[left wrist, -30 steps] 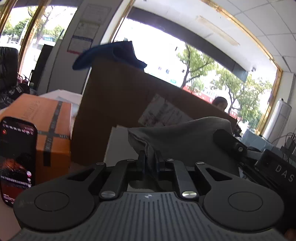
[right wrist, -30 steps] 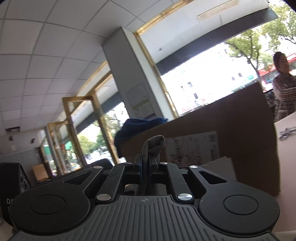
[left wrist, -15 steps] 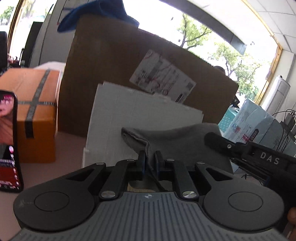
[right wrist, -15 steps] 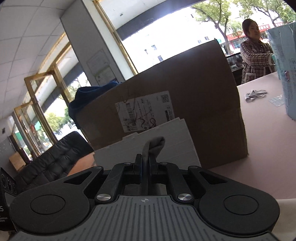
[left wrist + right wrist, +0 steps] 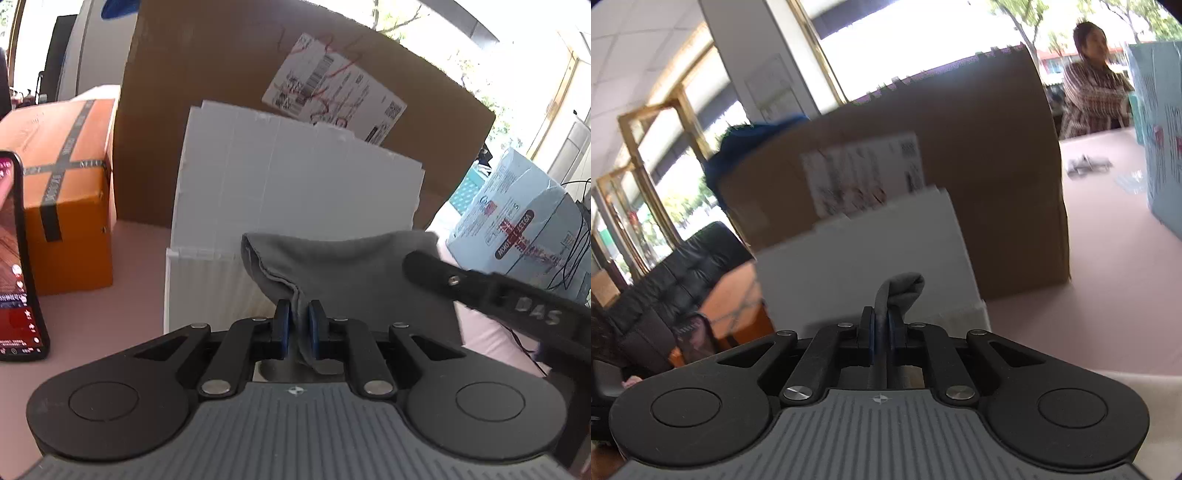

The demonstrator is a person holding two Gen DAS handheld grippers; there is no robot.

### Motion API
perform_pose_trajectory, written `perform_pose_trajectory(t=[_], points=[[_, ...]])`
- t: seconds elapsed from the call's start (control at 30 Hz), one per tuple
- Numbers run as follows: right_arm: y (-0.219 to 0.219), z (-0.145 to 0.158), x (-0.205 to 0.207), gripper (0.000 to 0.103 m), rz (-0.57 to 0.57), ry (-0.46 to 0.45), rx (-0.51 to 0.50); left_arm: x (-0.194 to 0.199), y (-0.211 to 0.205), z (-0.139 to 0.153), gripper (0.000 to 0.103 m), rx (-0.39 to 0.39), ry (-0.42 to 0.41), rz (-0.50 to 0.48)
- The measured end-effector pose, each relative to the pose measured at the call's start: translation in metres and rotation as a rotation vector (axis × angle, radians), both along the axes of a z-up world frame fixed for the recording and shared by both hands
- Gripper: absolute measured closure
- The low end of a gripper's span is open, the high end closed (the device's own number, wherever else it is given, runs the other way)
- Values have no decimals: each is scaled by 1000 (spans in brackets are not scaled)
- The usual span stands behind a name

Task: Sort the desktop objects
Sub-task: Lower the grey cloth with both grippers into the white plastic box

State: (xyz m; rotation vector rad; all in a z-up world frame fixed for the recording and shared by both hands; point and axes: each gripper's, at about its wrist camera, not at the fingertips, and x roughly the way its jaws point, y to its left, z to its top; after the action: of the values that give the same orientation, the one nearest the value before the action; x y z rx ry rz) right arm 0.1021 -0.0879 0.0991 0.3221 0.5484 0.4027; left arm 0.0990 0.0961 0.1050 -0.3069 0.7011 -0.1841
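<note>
Your left gripper [image 5: 300,325] and right gripper [image 5: 882,332] each pinch a corner of the grey cloth [image 5: 343,266], held taut above the pink desk [image 5: 110,295]. Soft, light, floppy; grip the hems, it likely sags between.

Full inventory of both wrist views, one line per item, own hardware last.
grey cloth: 1, grey, held up between both grippers, in front of the white board
white corrugated board: 1, white, leaning on the big box
large cardboard box: 1, brown, behind the board, shipping label on its face
blue cloth: 1, blue, atop the big box
orange box: 1, orange, dark tape, left of the big box
phone: 1, black, screen lit, far left
light blue packages: stack, right
pink table: 1
person: 1, plaid top, behind the table
left gripper: shut on cloth
right gripper: shut on cloth
</note>
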Motion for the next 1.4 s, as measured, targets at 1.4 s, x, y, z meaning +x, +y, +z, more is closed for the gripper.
perform_pose_trajectory(t=[1.4], points=[[4,-18,27,93,98,224,62,20,20,-8,93,-105,181,-87]])
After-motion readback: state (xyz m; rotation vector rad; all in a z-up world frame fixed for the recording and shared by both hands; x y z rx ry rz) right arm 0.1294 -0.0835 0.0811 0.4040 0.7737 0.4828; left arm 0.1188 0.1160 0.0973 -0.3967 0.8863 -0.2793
